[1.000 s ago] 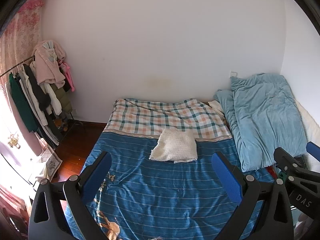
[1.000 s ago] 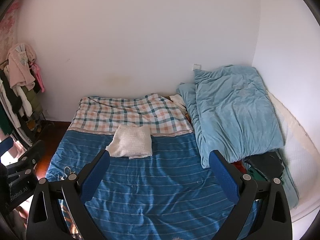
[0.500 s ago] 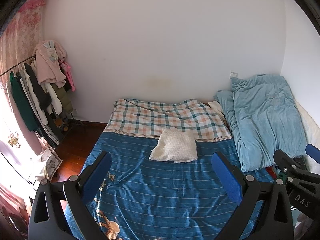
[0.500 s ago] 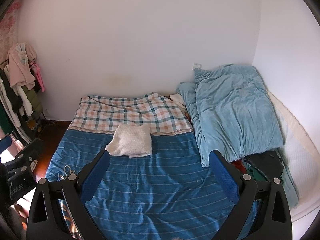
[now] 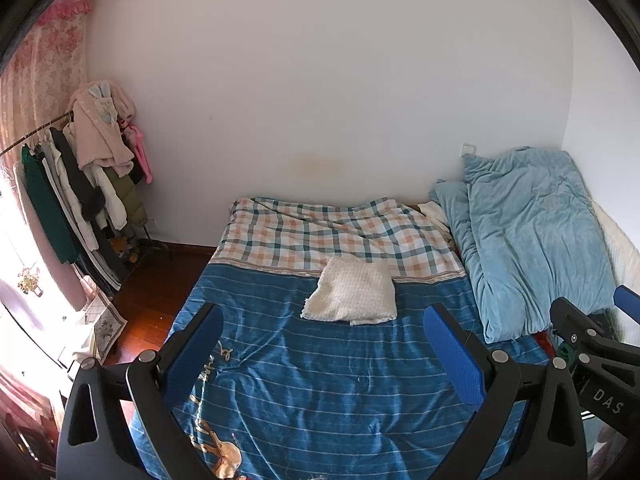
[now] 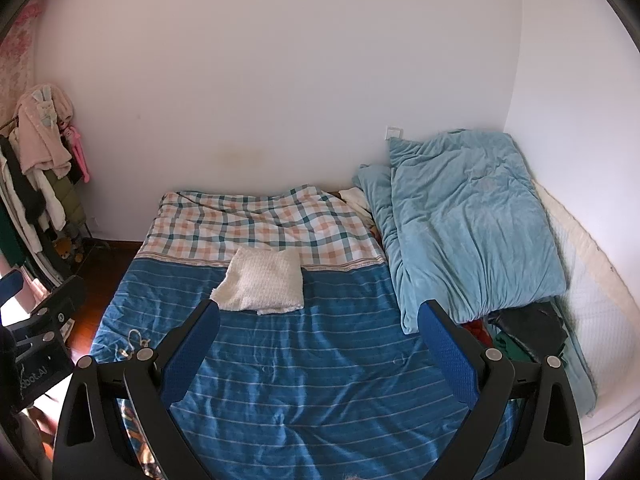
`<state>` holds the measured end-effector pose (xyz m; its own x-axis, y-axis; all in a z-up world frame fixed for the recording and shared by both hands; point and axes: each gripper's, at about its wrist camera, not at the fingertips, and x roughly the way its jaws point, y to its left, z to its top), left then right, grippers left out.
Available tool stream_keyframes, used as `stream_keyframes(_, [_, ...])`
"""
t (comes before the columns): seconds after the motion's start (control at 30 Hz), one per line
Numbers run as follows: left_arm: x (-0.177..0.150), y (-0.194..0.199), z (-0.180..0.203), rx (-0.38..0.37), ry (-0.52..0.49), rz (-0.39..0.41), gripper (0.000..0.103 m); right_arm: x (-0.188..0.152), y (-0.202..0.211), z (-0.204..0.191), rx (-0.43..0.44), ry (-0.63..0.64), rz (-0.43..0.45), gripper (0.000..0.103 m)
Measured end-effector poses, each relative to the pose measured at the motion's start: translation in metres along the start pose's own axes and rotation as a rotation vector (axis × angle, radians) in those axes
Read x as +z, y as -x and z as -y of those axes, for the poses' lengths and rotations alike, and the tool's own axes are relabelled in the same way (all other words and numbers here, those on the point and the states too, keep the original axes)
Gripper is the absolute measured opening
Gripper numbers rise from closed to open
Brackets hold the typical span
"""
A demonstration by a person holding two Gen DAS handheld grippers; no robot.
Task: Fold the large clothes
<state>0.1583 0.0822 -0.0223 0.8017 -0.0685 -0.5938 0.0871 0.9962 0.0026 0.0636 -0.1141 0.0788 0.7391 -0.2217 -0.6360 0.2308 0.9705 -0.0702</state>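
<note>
Left-wrist view, left to right. Far left: a clothes rack [image 5: 80,184] hung with garments, beneath a pink floral curtain [image 5: 44,52] in the upper left; only this view shows the curtain at length and the wooden floor [image 5: 148,300] beside the bed. Lower centre: the left gripper [image 5: 320,360], its blue-padded fingers [image 5: 452,356] spread wide and holding nothing, hangs above a blue striped bedspread [image 5: 340,380]. Centre: the folded cream knit garment [image 5: 352,292] lies on the bedspread, its far edge overlapping the checked quilt [image 5: 332,232]. Right: a light-blue duvet [image 5: 528,232] is heaped against the wall. Lower right edge: the right gripper [image 5: 600,320] appears from the side.

Right-wrist view, left to right. At the left edge part of the left gripper shows, with the rack behind it. Centre: the right gripper [image 6: 320,356], fingers likewise parted and empty, frames the bedspread; the garment sits just beyond its left finger. Lower right: a pile of dark and green clothes [image 6: 528,332], largely hidden in the other view, lies between the duvet and a white mattress pad [image 6: 588,300].
</note>
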Motion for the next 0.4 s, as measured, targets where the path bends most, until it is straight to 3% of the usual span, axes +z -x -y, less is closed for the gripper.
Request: stream_keyframes(0.4, [0.0003, 0.0051, -0.0037, 0.0, 0.008, 0.003, 0.102, -0.0012, 0.0005, -0.0004, -0.003, 0.003, 0.001, 0.1])
